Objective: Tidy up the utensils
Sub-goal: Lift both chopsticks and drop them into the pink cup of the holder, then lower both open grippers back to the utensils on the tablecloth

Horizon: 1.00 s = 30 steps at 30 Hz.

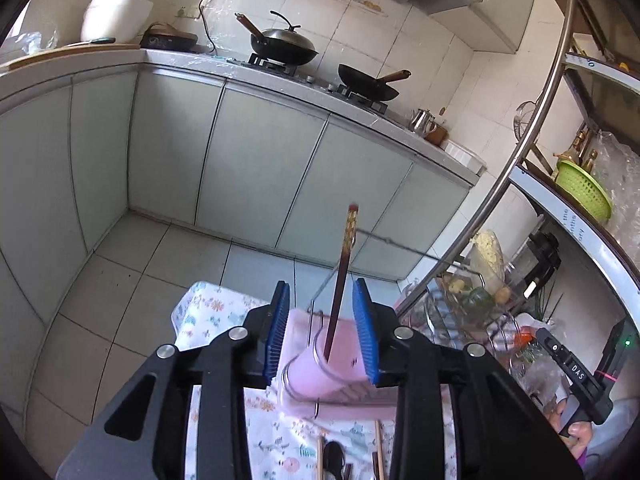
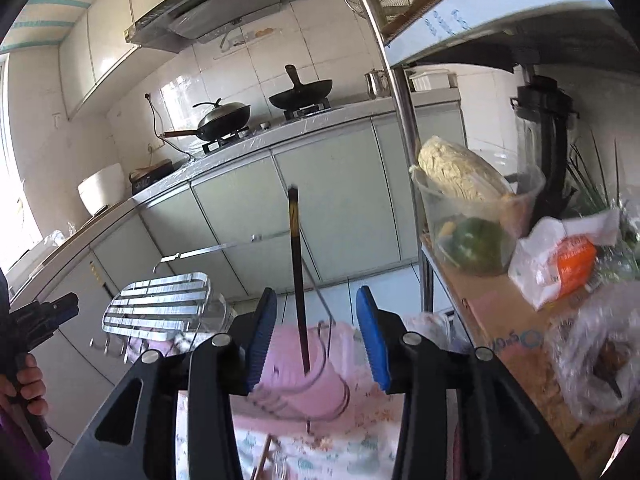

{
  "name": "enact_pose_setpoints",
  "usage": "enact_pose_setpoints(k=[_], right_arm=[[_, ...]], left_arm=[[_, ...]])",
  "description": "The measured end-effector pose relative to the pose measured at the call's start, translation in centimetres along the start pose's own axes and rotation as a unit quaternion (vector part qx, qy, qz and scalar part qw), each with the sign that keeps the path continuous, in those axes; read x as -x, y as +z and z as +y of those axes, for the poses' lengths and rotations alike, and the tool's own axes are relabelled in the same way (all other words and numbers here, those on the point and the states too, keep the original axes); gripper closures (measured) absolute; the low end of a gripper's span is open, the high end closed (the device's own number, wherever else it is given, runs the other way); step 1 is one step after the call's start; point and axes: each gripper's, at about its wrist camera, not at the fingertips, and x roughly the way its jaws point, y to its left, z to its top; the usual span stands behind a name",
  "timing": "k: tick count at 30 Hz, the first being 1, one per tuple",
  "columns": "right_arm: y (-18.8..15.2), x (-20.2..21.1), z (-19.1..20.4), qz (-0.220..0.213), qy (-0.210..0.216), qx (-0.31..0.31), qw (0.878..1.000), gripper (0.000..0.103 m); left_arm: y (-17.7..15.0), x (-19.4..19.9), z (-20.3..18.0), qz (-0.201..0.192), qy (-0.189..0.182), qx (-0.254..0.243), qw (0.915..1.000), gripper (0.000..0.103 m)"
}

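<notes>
Kitchen cabinets and two woks on a stove fill the background as a chopstick (image 1: 341,280) stands upright in a pink holder (image 1: 320,360) on a flower-print tablecloth (image 1: 208,312). Left gripper (image 1: 324,332) and right gripper (image 2: 316,336) flank it, blue pads parted, touching nothing. More chopsticks (image 1: 379,452) lie on the cloth below.

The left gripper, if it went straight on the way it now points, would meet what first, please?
Most likely the dark chopstick standing in the pink holder, which lies between the open pads of the left gripper. Depth is hard to judge, so the holder's rim could come first.
</notes>
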Motion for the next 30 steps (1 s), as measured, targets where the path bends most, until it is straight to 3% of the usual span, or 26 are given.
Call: enact_pose_setpoints(k=[7,14,24,27,30], right_arm=[[-4.8,0.9,-0.2,0.047,0.019,-0.029,0.998,0.062],[-9.6,-1.7,-0.2,0.146,0.053,-0.061,0.986,0.062],[-14.2,-5.2,0.7,0.244,0.094,-0.094,0.961,0.075],[-15.1,-5.7,0.8,0.257,0.102,-0.103,0.955,0.087],[-15.3,-6.2,0.8,0.267,0.109,-0.107,0.951,0.088]], left_arm=[[-4.4,0.7,1.5,0.042,-0.009,0.011,0.9990,0.070],[-10.1,-2.1,2.4,0.134,-0.010,0.006,0.9910,0.070],[-16.9,-7.6,2.2,0.273,-0.021,0.011,0.9619,0.071],[-17.9,-8.7,1.3,0.294,-0.023,-0.007,0.9555,0.078],[-18.8,-9.6,0.5,0.310,-0.014,-0.029,0.9500,0.086]])
